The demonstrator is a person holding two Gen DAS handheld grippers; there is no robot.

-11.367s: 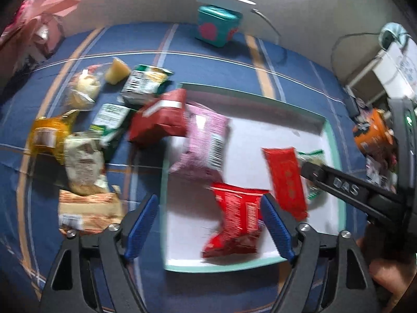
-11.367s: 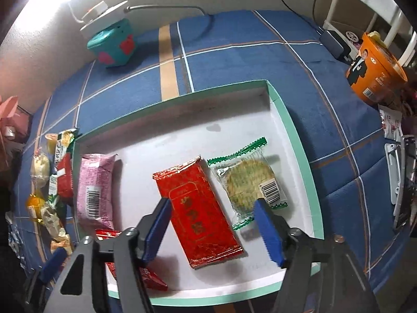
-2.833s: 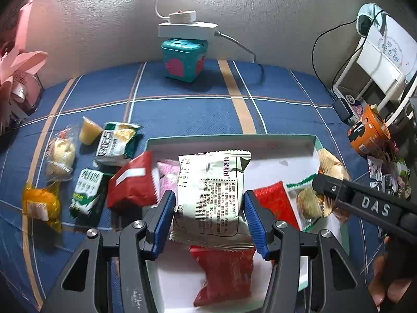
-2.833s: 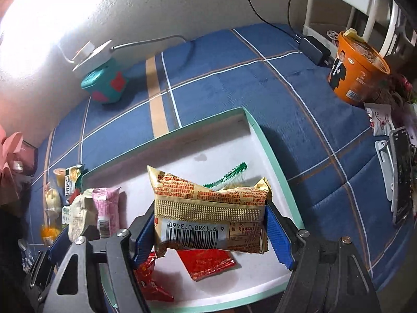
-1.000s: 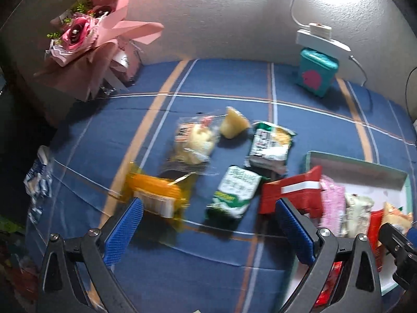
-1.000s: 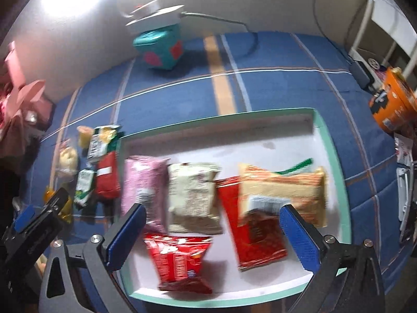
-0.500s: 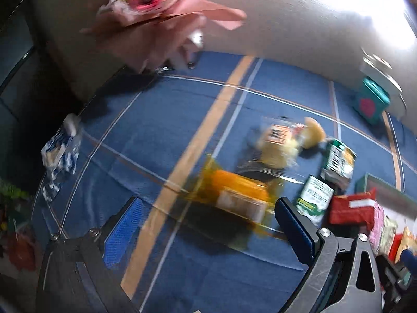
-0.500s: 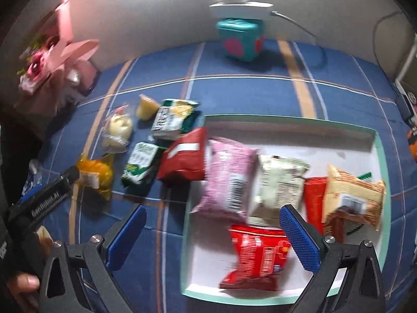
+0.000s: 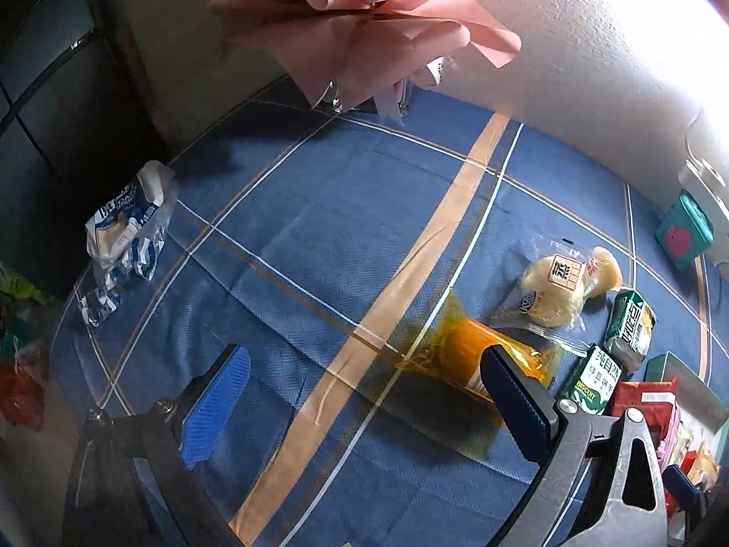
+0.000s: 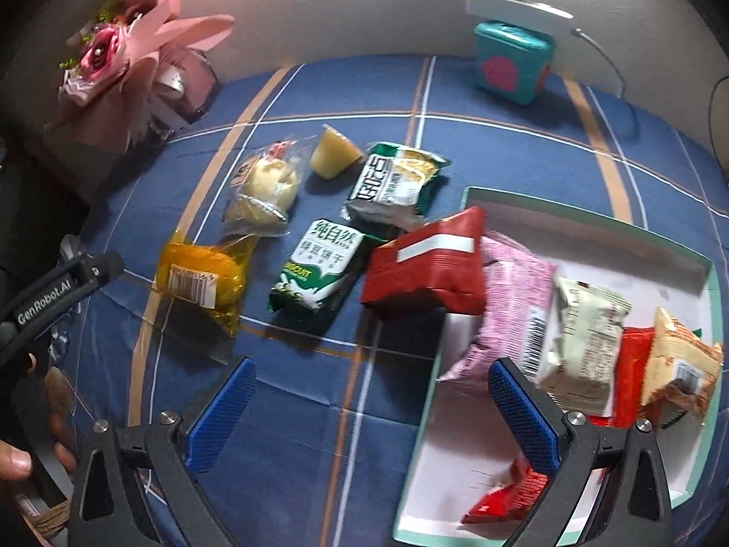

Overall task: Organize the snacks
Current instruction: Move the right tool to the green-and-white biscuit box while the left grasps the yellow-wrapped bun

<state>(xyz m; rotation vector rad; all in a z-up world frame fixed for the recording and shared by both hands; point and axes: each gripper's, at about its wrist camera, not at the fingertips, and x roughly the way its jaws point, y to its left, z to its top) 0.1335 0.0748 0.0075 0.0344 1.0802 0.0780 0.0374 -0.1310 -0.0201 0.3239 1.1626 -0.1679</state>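
Loose snacks lie on the blue cloth: an orange packet (image 9: 474,355) (image 10: 200,278), a clear-wrapped bun (image 9: 546,291) (image 10: 266,187), a jelly cup (image 10: 335,155), a green biscuit pack (image 10: 323,269), another green pack (image 10: 396,184) and a red pack (image 10: 428,269) leaning on the tray edge. The white tray with a green rim (image 10: 592,228) holds pink, beige, red and tan packets. My left gripper (image 9: 364,405) hangs open just short of the orange packet. Over the cloth near the tray's left edge, my right gripper (image 10: 373,410) is open and empty.
A pink flower bouquet (image 9: 373,23) (image 10: 127,54) stands at the back left by the wall. A teal box (image 10: 512,61) with a white adapter on top sits at the back. A blue-white wrapper (image 9: 125,237) lies at the cloth's left edge. A hand (image 10: 27,433) holds the left gripper's handle.
Both grippers have let their packets go into the tray and swung left. The left one now faces the orange packet, closer than before; the right one looks over the loose snacks.
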